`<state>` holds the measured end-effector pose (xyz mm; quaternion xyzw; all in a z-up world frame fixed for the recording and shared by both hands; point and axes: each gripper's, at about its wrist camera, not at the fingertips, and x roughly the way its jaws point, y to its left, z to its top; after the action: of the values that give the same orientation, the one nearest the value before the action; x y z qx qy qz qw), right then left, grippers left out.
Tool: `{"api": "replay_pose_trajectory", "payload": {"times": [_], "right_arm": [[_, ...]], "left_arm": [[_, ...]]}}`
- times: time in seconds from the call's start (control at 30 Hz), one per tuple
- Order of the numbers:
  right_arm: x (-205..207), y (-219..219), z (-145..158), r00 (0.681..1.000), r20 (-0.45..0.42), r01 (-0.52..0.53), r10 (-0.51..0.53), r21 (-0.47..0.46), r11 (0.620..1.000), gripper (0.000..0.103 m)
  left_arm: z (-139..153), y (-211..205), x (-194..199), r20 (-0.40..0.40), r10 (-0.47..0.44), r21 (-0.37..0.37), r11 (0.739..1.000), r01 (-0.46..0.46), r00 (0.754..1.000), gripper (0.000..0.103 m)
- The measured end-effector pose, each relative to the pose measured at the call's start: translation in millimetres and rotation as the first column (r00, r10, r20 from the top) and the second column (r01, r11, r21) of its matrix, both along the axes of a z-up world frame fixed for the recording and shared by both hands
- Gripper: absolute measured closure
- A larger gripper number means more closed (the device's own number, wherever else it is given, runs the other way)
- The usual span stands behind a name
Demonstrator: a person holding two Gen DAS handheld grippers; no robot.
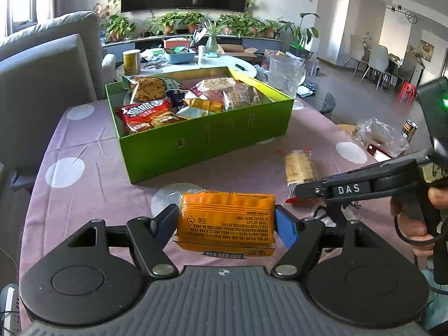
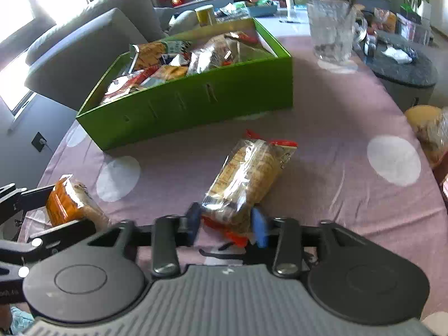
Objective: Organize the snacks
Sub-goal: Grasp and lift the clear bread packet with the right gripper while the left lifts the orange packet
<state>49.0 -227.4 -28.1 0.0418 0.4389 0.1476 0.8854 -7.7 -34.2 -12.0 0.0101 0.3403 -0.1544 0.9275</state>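
Purple spotted tablecloth (image 1: 84, 196), green box (image 1: 212, 137) nearly full. Left gripper (image 1: 226, 221) pinching orange packet (image 1: 226, 218); right gripper (image 2: 226, 221) clamped on cracker sleeve (image 2: 246, 173) end. Lift both clear of wall, drop into gaps.

The left gripper (image 1: 226, 221) points forward and downward, its two blue pads (image 1: 285, 226) pressed against the short ends of an orange packet (image 1: 225, 219), jaws about half spread. The right gripper (image 2: 226, 224) tilts more steeply down and has clamped narrow on the near end of a clear-wrapped cracker pack (image 2: 246, 176) (blue pads on either side of the wrapper). A hand (image 1: 414, 218) wraps the right gripper's trigger handle, fingers curled around it.
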Motion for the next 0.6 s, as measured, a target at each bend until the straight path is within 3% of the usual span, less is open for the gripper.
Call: {"api": "replay_pose_trajectory", "payload": {"times": [0.27,0.33,0.4,0.6], "right_arm": [[0.4,-12.0,13.0,0.998,0.036,-0.051,0.048,0.064,0.997,0.067],[2.7,-13.5,14.2,0.999,0.031,-0.040,0.038,0.056,0.998,0.059],[3.9,-16.2,15.7,1.000,0.028,-0.013,0.012,0.043,0.999,0.043],[15.2,-15.9,13.6,0.999,-0.028,0.039,-0.038,0.051,0.998,0.036]], "left_arm": [[4.1,7.8,-0.3,0.012,0.020,-0.012,1.000,-0.020,1.000,0.033],[4.7,8.9,-0.1,0.014,0.023,-0.016,1.000,-0.023,1.000,0.033],[4.9,9.4,-0.1,0.014,0.025,-0.017,1.000,-0.025,1.000,0.033],[5.3,9.4,0.7,0.014,0.027,-0.018,0.999,-0.027,1.000,0.033]]}}
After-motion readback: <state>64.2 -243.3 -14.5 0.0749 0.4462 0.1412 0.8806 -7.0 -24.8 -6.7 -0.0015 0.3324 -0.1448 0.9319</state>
